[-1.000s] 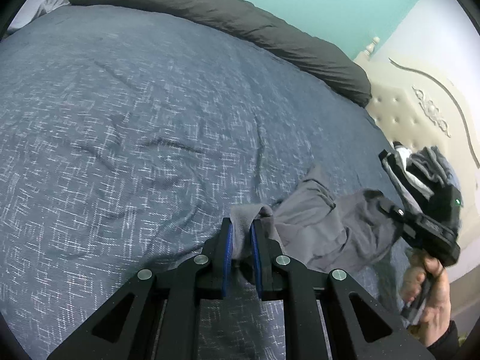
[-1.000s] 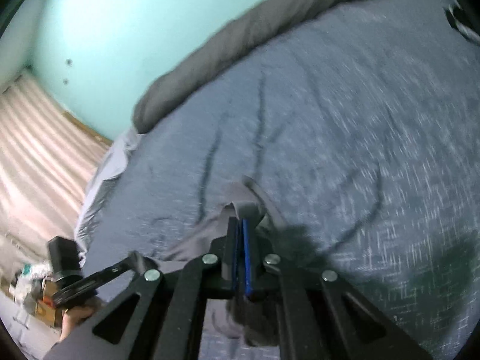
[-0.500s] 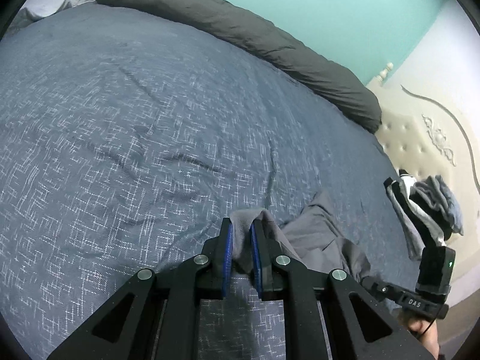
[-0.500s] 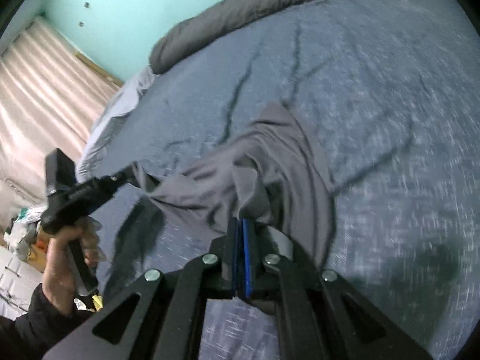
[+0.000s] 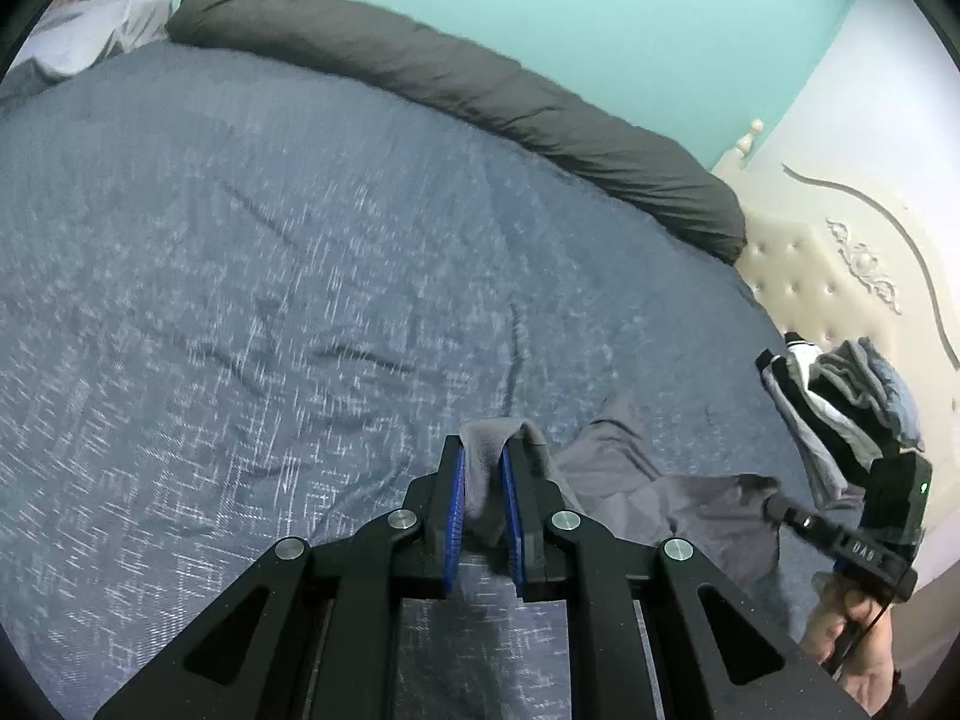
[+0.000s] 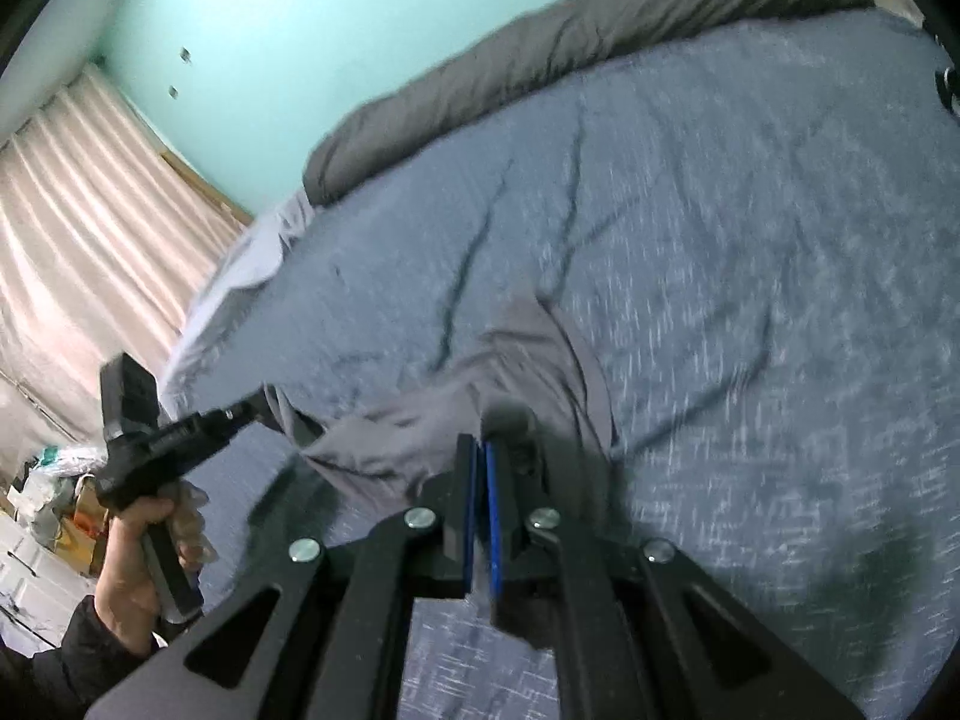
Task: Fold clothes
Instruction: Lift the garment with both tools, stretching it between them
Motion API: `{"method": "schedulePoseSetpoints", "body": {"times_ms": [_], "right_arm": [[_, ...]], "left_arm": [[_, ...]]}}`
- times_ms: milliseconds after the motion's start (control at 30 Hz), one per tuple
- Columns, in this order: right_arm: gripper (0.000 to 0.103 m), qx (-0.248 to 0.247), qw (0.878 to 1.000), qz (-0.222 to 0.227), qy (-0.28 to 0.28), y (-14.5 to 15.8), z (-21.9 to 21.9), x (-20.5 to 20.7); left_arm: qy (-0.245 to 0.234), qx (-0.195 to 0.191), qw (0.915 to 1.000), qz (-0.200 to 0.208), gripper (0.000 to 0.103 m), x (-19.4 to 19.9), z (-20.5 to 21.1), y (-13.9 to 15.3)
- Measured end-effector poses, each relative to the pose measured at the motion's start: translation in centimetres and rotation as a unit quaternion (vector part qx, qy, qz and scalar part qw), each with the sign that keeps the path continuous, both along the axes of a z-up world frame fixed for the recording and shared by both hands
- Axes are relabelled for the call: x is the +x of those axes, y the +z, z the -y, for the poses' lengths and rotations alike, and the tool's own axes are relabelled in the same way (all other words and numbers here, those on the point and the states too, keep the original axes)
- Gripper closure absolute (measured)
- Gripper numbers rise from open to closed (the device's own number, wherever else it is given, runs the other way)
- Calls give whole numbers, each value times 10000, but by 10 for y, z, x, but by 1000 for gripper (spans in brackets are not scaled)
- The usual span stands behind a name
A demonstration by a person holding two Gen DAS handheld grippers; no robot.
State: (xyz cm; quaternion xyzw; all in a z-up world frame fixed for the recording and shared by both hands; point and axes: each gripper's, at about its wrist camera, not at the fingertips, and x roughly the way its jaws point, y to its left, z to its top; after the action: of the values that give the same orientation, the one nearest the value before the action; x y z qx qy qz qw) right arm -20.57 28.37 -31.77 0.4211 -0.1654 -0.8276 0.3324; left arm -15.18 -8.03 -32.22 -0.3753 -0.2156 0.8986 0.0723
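Tension matters here: with the left gripper (image 5: 480, 480) and right gripper (image 6: 480, 474) each clamped on an edge of the grey garment (image 6: 480, 372) hanging just over the blue bedspread (image 5: 300, 300), spread it evenly before laying flat.

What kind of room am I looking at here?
Most likely a bedroom: a wide bed under a blue-grey bedspread, a cream tufted headboard at one end, and a rolled dark grey duvet along the teal wall.
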Motion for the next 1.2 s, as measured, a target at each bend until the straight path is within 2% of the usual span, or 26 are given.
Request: {"method": "schedulePoseSetpoints", "body": {"times_ms": [100, 200, 400, 467, 533, 600, 700, 767, 967, 1100, 1167, 1200], "right_arm": [[100, -122, 9994, -292, -163, 25, -13, 7], [101, -184, 9984, -478, -223, 57, -19, 13], [101, -22, 9941, -1064, -206, 135, -30, 29], [101, 45, 9921, -1230, -238, 159, -34, 32], [101, 131, 9922, -1214, -253, 166, -40, 28], [101, 194, 9934, -1100, -272, 165, -42, 22], [101, 235, 9954, -865, -338, 144, -38, 11], [101, 254, 9965, -698, -387, 125, -34, 1], [101, 765, 9956, -89, -534, 52, -15, -36], [100, 967, 9921, 242, -764, 12, -15, -57], [98, 1106, 9885, 386, -956, 1, -16, -63], [96, 1142, 9875, 317, -1041, 0, -16, -62]], "left_arm": [[-64, -67, 9999, -142, 90, 6, -4, 23], [-155, -168, 9991, -364, 90, 11, -9, 58], [-235, -507, 9944, -898, 90, 32, -8, 142], [-299, -569, 9933, -957, 90, 38, -6, 159], [-372, -665, 9927, -939, 90, 42, -6, 168], [-414, -665, 9935, -828, 90, 40, -7, 160], [-476, -661, 9945, -658, 90, 37, -8, 148], [-533, -642, 9955, -441, 90, 27, -11, 126], [-753, -637, 9949, 187, 90, -5, -26, 52], [-760, -538, 9948, 406, 90, -24, -32, 14], [-763, -529, 9947, 449, 90, -31, -35, 1], [-766, -538, 9946, 441, 90, -33, -36, -2]]}}
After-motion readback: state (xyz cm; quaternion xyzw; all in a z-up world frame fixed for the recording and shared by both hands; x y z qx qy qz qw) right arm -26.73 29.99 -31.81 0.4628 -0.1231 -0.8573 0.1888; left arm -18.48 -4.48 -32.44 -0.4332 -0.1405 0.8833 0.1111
